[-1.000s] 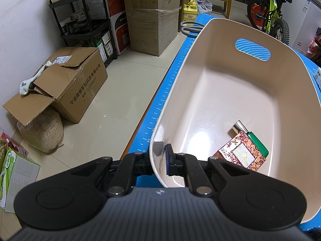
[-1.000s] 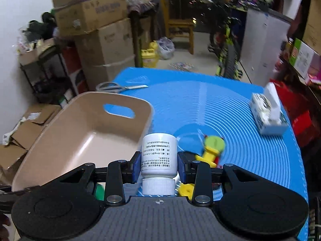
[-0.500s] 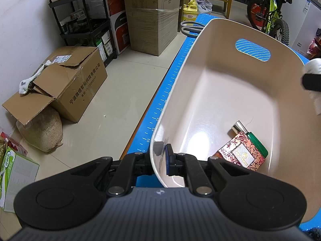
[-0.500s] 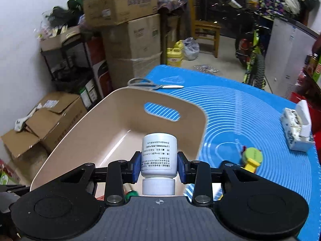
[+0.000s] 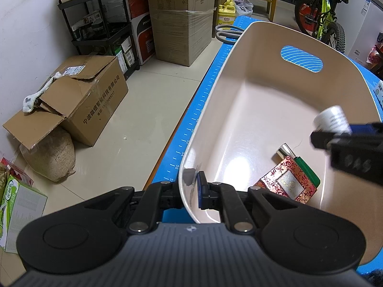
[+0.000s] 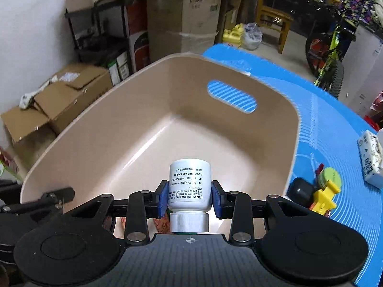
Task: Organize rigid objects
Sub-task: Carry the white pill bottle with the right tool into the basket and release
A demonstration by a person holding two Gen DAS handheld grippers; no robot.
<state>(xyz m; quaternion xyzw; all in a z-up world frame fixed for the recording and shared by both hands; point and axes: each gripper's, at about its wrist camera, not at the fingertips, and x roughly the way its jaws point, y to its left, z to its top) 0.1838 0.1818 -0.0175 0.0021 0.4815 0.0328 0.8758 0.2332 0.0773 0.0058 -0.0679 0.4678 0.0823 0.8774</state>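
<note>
I'm over a bench covered by a blue mat (image 6: 335, 124) with white curved lines and a ruler scale printed along its edge. Around it the room is crowded: stacked cardboard boxes (image 5: 177, 16), a black shelf rack (image 5: 105, 24), an opened carton (image 5: 79, 95) on the tiled floor, a wooden chair (image 6: 275, 24) and a bicycle (image 5: 328, 12) at the back. Scissors (image 5: 227, 30) lie on the mat beyond the tub.

My left tool (image 5: 191, 189) pinches the near rim of the beige plastic tub (image 5: 275, 100), one finger outside the wall, the blue-padded one inside. At the tub's near end lie a red patterned box (image 5: 287, 183) and, touching it, a green bottle with a silver cap (image 5: 304, 167).

My right tool (image 6: 190, 197) grips a white pill bottle (image 6: 190, 184) between its blue pads, ribbed cap toward the camera, printed label reading upside down. It hangs above the tub's interior, near the right wall. On the mat outside that wall sit a yellow toy with a black wheel (image 6: 318, 191) and a tissue pack (image 6: 371, 157).
</note>
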